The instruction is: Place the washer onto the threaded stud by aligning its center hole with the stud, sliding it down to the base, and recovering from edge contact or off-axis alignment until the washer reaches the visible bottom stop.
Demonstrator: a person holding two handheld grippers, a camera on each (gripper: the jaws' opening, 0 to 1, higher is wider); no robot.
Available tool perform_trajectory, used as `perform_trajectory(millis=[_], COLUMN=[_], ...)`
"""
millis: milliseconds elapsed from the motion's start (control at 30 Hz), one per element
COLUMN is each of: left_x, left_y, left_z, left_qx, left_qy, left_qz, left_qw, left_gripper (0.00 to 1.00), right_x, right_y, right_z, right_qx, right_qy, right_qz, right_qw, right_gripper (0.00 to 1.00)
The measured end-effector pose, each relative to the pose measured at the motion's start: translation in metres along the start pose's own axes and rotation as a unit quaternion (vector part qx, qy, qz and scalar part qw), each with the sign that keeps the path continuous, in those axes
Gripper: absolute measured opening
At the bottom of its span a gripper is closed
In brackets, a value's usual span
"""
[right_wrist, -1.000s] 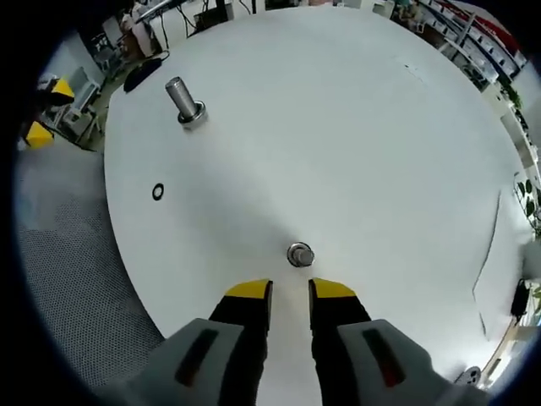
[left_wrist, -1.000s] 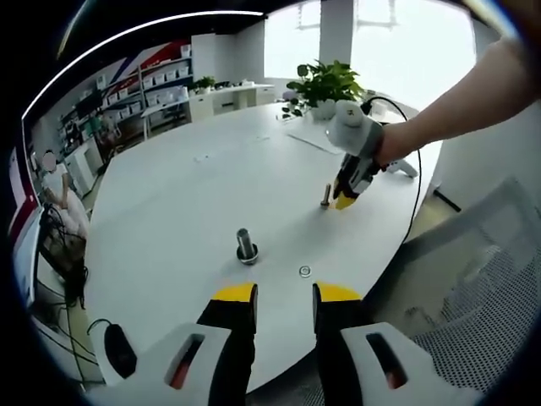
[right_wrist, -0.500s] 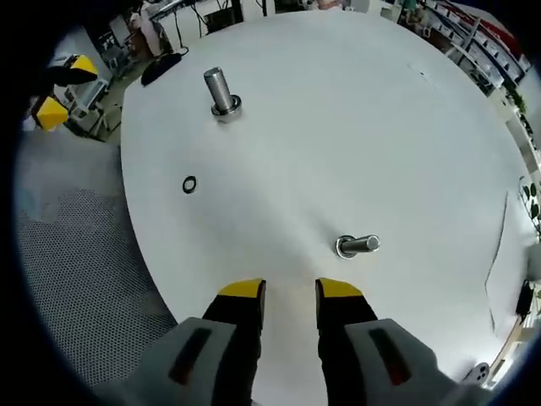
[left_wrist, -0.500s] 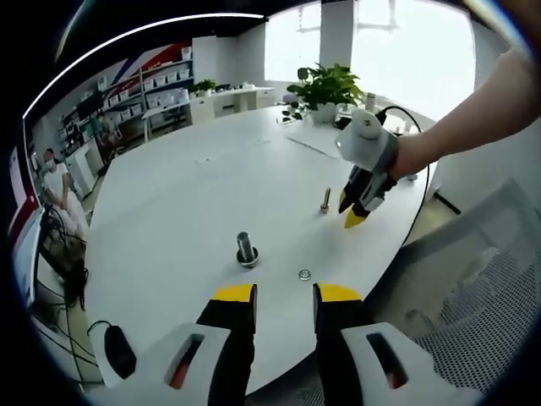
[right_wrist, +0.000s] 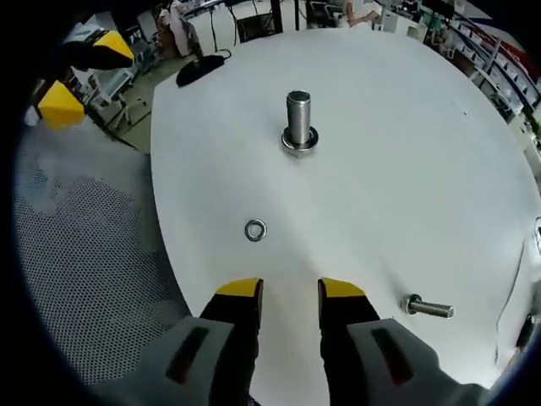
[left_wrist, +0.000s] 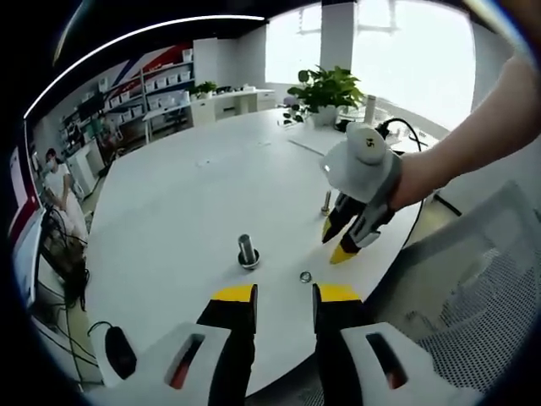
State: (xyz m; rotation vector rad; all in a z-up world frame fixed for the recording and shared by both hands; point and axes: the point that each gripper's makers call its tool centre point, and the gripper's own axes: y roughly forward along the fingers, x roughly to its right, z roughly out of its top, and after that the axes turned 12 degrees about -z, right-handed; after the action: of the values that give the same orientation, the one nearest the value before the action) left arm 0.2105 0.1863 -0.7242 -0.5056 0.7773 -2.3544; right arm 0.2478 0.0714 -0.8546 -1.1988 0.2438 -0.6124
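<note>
A small metal washer (left_wrist: 305,277) (right_wrist: 255,229) lies flat on the white round table (left_wrist: 186,203), near its edge. The thick threaded stud (left_wrist: 247,251) (right_wrist: 297,123) stands upright on its base, a short way beyond the washer. My left gripper (left_wrist: 285,296) hovers open and empty just short of the washer. My right gripper (right_wrist: 290,290) (left_wrist: 336,242), held by a hand, is open and empty, tilted down over the table just right of the washer. The left gripper's yellow tips (right_wrist: 59,103) show at the upper left of the right gripper view.
A thinner bolt (left_wrist: 326,201) (right_wrist: 429,308) stands on the table behind the right gripper. A black mouse (left_wrist: 118,351) (right_wrist: 199,69) lies by the table edge. A mesh chair (left_wrist: 473,279) (right_wrist: 76,254) is beside the table. A potted plant (left_wrist: 325,85) and cable sit far back.
My right gripper has moved away from the thin bolt toward the washer and thick stud, which now sit ahead of its jaws. The left gripper has stayed still.
</note>
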Motion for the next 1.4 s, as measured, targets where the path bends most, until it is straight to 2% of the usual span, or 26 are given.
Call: perform_trajectory(millis=[100, 433, 667, 1067, 1267, 1400], left_x=[0.001, 0.001, 0.0, 0.001, 0.001, 0.001], left_y=[0.001, 0.001, 0.001, 0.002, 0.002, 0.002], left_z=[0.0, 0.0, -0.001, -0.001, -0.002, -0.002], left_qx=[-0.002, -0.002, -0.003, -0.006, -0.006, -0.005], left_qy=[0.002, 0.002, 0.0, 0.001, 0.0, 0.0], left_qz=[-0.001, -0.003, -0.001, -0.004, -0.005, -0.005], left_qw=[1.0, 1.0, 1.0, 1.0, 1.0, 1.0], left_gripper=[0.24, 0.24, 0.24, 0.24, 0.24, 0.24], right_x=[-0.01, -0.023, -0.031, -0.03, -0.033, -0.032], right_y=[0.003, 0.01, 0.018, 0.022, 0.02, 0.018], right_z=[0.012, 0.029, 0.029, 0.033, 0.028, 0.024], right_qx=[0.009, 0.026, 0.022, 0.03, 0.04, 0.042], right_qy=[-0.003, -0.015, -0.052, -0.072, -0.13, -0.141], right_qz=[0.008, 0.021, 0.021, 0.019, 0.018, 0.025], right_qw=[0.9999, 0.9993, 0.9982, 0.9967, 0.9906, 0.9888], right_gripper=[0.28, 0.26, 0.23, 0.18, 0.15, 0.15])
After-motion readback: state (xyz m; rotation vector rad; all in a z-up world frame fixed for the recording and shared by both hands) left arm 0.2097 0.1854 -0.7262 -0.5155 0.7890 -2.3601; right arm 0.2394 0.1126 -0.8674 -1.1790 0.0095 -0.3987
